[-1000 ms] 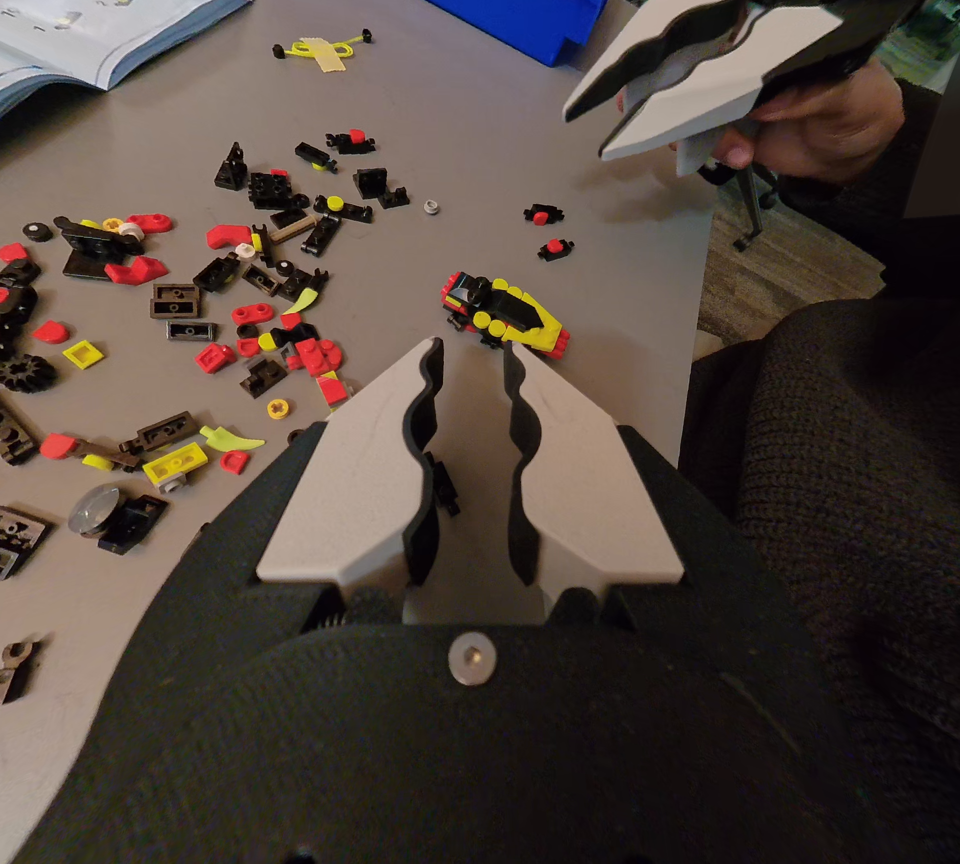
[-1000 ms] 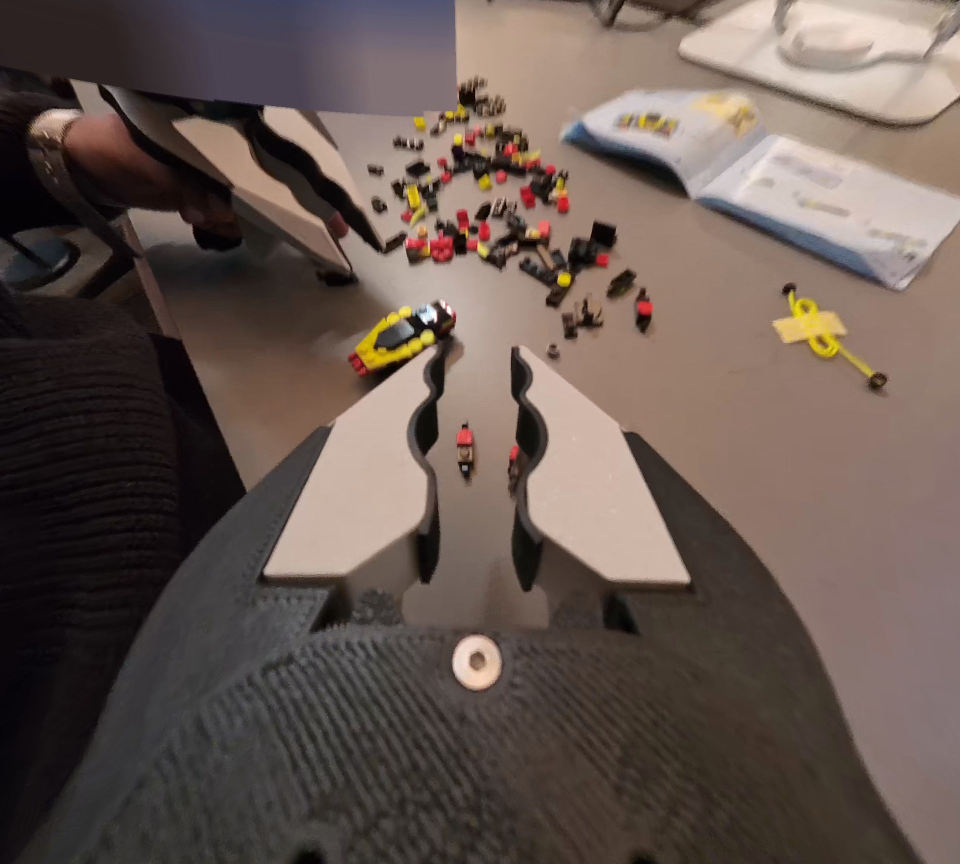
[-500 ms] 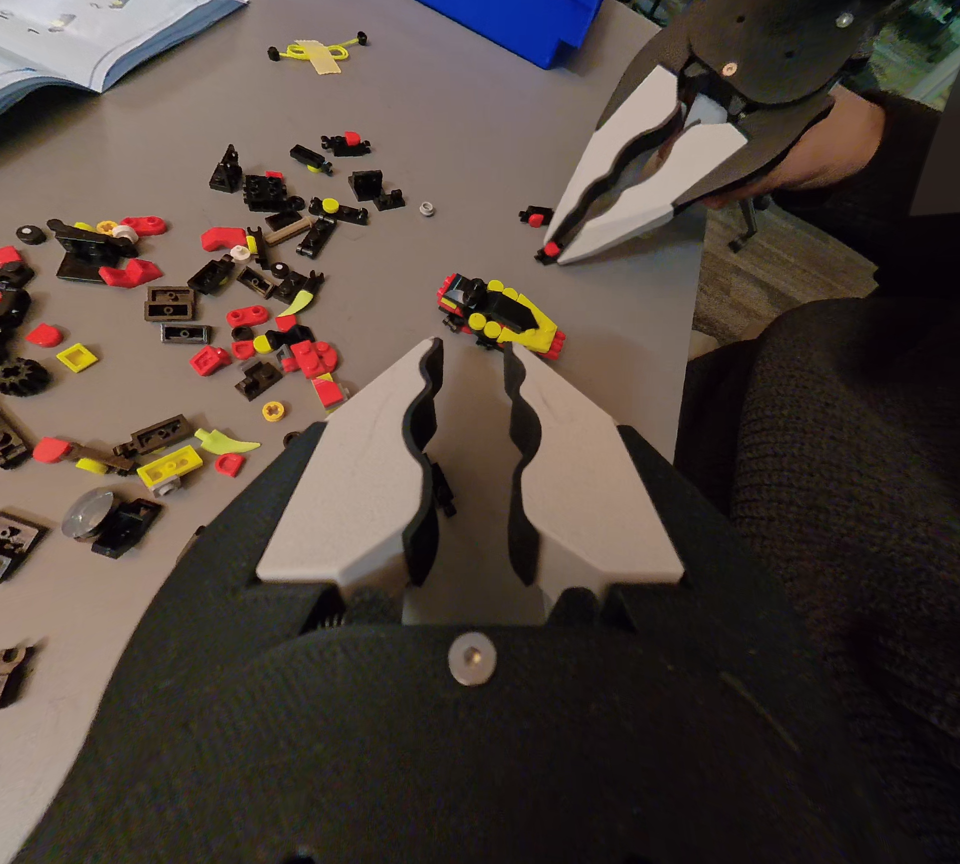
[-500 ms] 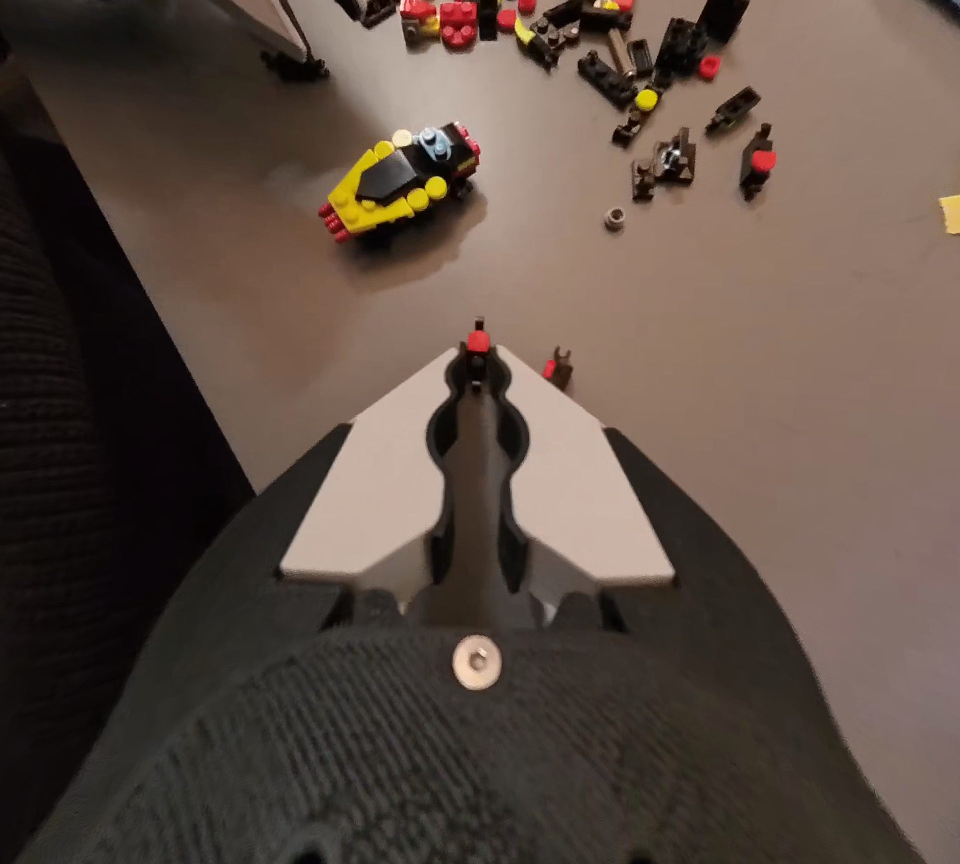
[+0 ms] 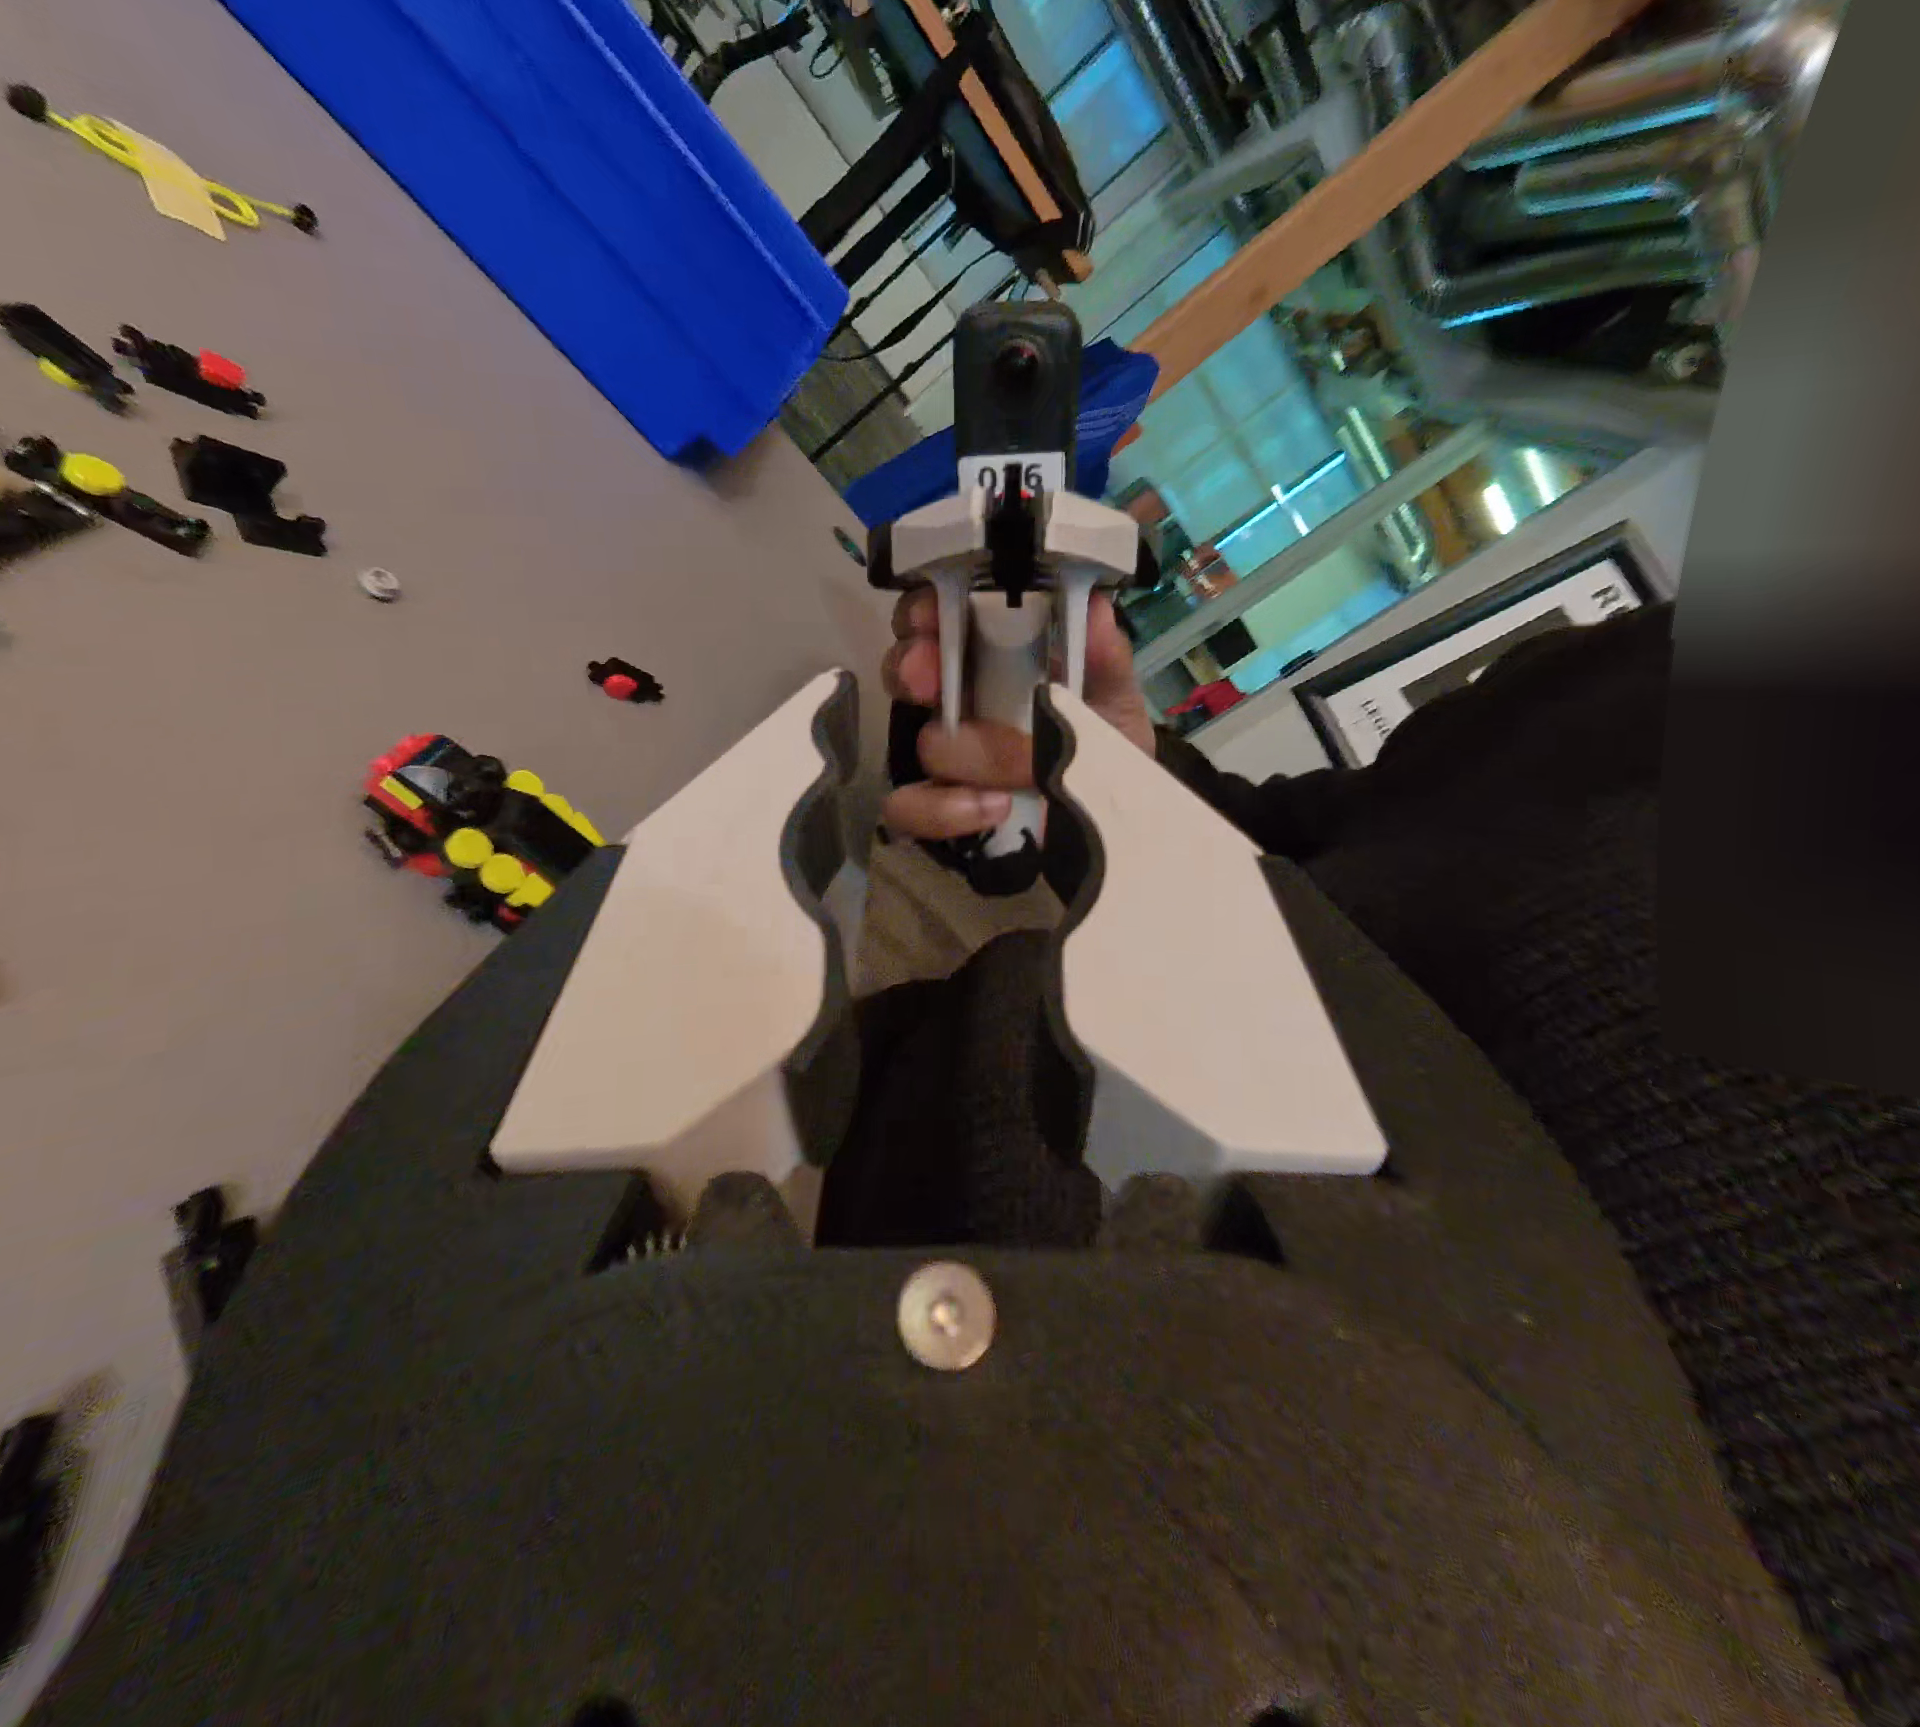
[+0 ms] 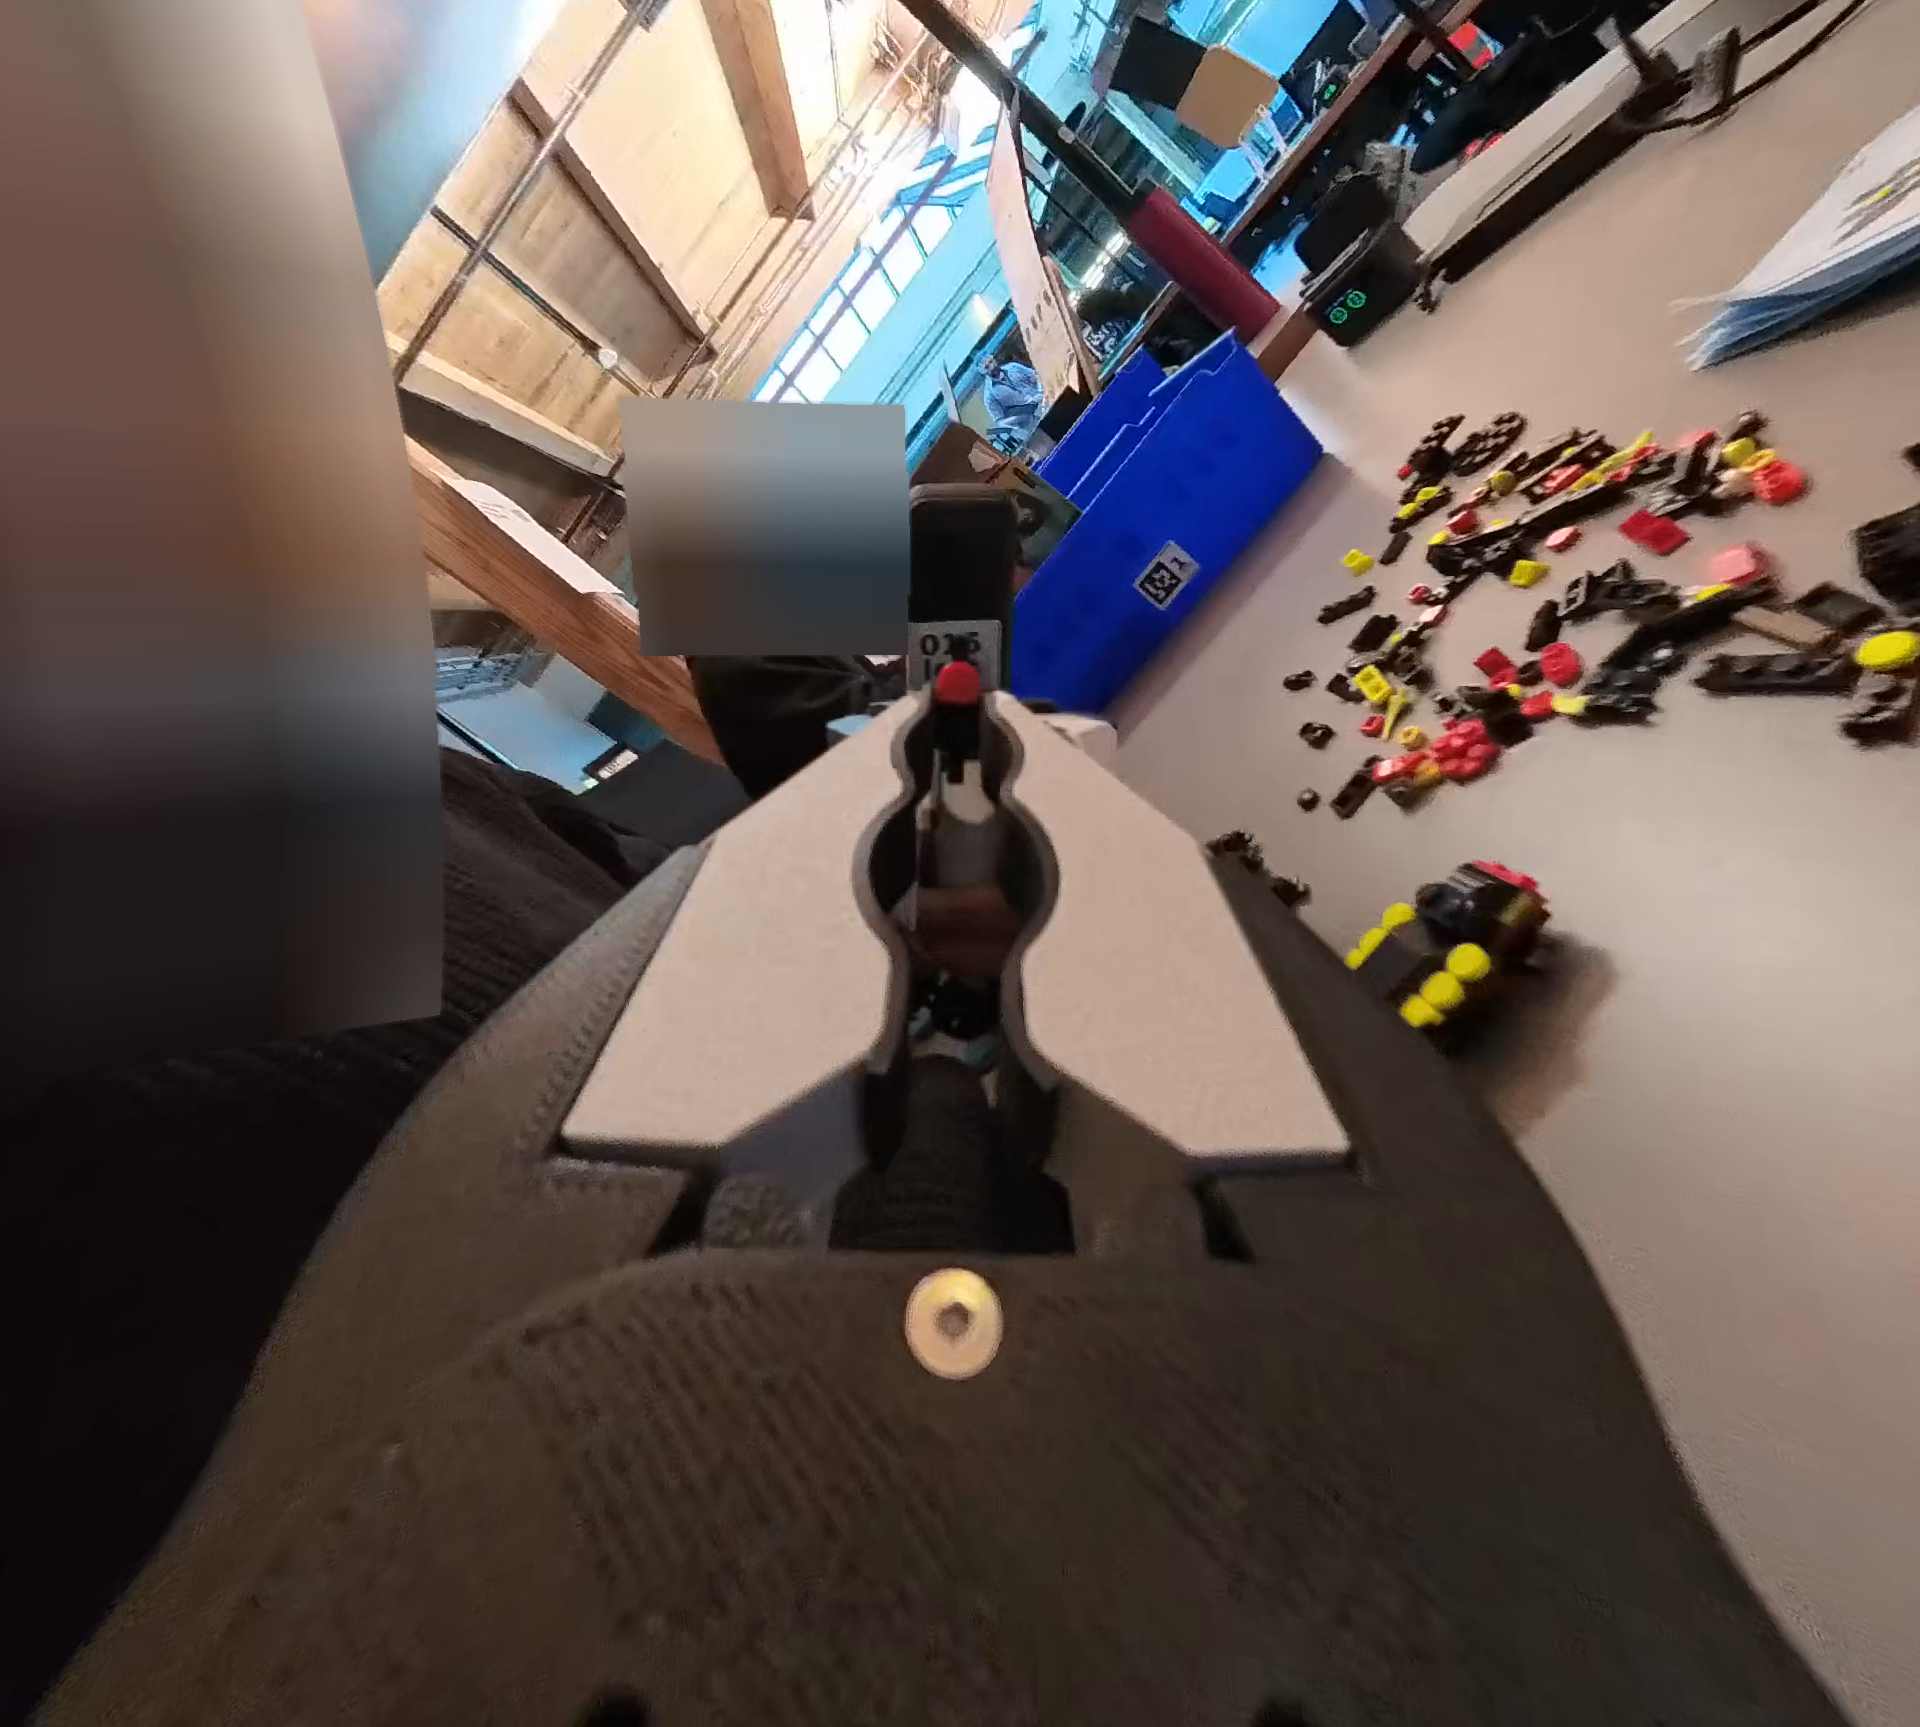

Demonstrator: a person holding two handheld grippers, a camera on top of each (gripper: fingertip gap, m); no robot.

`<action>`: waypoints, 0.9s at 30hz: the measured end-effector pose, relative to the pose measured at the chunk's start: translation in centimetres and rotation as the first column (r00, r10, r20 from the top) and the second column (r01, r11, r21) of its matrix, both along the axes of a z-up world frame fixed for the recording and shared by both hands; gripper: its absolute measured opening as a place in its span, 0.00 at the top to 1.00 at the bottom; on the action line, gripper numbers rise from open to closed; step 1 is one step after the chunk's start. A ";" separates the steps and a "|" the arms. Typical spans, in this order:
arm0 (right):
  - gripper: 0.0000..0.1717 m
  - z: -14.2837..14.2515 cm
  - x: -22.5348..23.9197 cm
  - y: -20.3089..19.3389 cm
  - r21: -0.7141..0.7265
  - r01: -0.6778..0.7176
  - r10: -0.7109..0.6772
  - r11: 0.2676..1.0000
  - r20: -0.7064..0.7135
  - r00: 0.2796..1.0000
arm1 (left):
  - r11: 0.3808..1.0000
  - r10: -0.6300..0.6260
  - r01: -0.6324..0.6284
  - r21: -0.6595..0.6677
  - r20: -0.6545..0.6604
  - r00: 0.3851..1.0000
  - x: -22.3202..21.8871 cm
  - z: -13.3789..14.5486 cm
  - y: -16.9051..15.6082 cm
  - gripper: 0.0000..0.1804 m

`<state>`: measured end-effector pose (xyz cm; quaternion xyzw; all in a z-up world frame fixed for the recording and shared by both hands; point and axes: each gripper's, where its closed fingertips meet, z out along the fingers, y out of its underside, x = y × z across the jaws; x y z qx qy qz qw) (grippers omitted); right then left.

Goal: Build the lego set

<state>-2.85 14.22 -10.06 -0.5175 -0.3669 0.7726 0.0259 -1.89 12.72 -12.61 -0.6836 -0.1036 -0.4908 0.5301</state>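
Nearby, loose bricks (image 6: 1579, 638), blue bin (image 6: 1164, 534), small car (image 6: 1455, 939)

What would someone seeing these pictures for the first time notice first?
The two tongs point at each other above the table edge: the right tongs pinch a small black piece with a red stud, the left tongs stand open. A red, black and yellow brick car sits on the grey table.

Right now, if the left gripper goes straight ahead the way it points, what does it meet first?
Most likely the right gripper, which faces it head-on holding a small black and red brick at its tips. The open left gripper is empty. Depth between them is unclear.
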 end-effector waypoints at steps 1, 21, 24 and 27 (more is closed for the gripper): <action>0.97 -0.1 -0.1 -0.3 0.001 0.000 0.000 1.000 0.004 1.000 | 1.000 0.001 -0.001 0.004 0.019 1.000 0.0 0.2 0.0 0.82; 0.93 -0.9 -0.3 -1.5 -0.029 -0.037 0.038 0.999 0.025 0.999 | 0.999 0.019 -0.020 0.028 0.038 0.999 -0.7 0.3 -0.5 0.97; 0.89 -1.8 -0.2 -1.8 0.199 -0.013 0.007 0.980 0.034 0.999 | 1.000 0.016 -0.016 0.003 -0.006 1.000 -0.5 -0.3 -0.5 0.98; 0.87 -3.0 0.0 -1.9 0.487 0.015 -0.032 0.873 0.027 0.999 | 1.000 0.020 -0.021 -0.006 -0.094 0.995 -0.4 -0.8 -0.5 0.98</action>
